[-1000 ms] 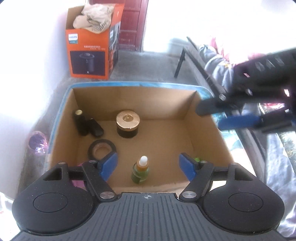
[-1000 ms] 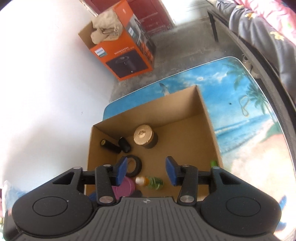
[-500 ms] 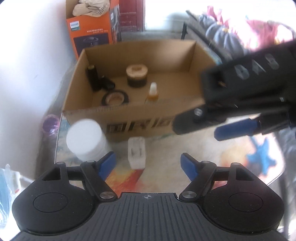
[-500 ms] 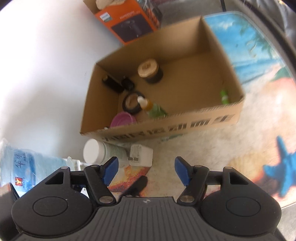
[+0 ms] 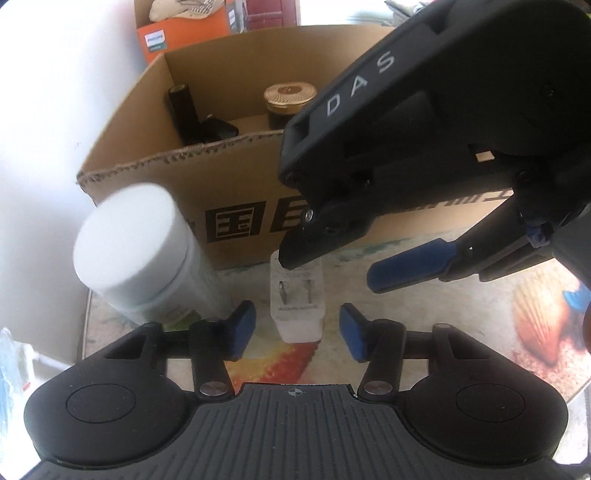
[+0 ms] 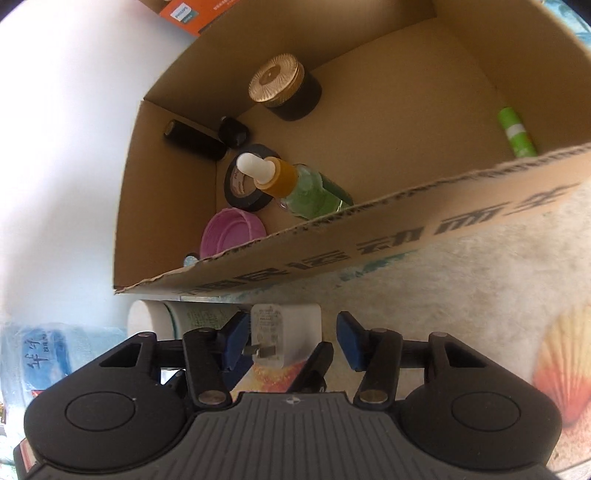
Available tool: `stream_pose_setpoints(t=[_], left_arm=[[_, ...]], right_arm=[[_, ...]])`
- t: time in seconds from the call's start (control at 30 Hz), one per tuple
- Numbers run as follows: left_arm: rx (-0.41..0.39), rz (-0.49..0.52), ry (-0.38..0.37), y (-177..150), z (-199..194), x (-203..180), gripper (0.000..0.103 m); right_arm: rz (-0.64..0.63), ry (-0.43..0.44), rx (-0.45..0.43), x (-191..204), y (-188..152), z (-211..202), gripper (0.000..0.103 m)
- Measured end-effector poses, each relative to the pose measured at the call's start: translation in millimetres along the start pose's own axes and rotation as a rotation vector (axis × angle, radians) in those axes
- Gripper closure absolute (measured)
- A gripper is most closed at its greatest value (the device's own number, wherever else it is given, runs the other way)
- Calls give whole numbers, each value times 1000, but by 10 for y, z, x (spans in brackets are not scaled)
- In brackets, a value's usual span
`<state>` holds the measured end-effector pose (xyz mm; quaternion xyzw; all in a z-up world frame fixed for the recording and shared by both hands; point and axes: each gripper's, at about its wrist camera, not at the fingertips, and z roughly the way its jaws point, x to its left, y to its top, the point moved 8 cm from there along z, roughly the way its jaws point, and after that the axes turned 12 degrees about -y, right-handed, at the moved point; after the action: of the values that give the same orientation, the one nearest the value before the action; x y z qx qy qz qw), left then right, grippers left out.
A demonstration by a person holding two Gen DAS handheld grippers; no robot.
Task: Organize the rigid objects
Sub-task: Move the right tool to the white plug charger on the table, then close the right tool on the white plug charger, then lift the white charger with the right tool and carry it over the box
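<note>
A white plug adapter (image 5: 297, 301) lies on the table in front of the cardboard box (image 5: 236, 218); it also shows in the right wrist view (image 6: 286, 336). My left gripper (image 5: 297, 328) is open with its blue pads on either side of the adapter's near end, not touching. My right gripper (image 6: 290, 339) is open and straddles the same adapter from above; it reaches in from the right in the left wrist view (image 5: 369, 254). A white-capped bottle (image 5: 140, 251) stands just left of the adapter.
The box (image 6: 369, 236) holds a gold-lidded jar (image 6: 284, 90), a dropper bottle (image 6: 295, 184), a tape roll (image 6: 242, 188), a pink lid (image 6: 232, 238), black tubes (image 6: 195, 140) and a green tube (image 6: 517, 133). A water bottle (image 6: 44, 358) lies at far left. An orange carton (image 5: 181, 33) stands behind.
Both grippers have drawn back from over the box and come down to the table in front of it. They have closed in on the white adapter, now between both pairs of pads.
</note>
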<state>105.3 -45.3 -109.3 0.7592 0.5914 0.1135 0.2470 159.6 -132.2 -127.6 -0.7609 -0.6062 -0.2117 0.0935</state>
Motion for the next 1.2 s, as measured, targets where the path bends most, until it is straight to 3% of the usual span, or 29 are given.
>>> stream_pose_setpoints(t=[0.27, 0.53, 0.97, 1.2], left_arm=[[-1, -24, -23, -19, 81, -3, 76], [11, -22, -98, -19, 101, -151, 77], [-7, 26, -81, -31, 129, -277, 76], [-22, 32, -89, -7, 11, -333, 76]], right_arm=[[3, 14, 31, 63, 22, 137, 54], [12, -42, 52, -79, -26, 42, 59], [57, -22, 42, -210, 16, 63, 57], [49, -21, 38, -221, -48, -124, 57]])
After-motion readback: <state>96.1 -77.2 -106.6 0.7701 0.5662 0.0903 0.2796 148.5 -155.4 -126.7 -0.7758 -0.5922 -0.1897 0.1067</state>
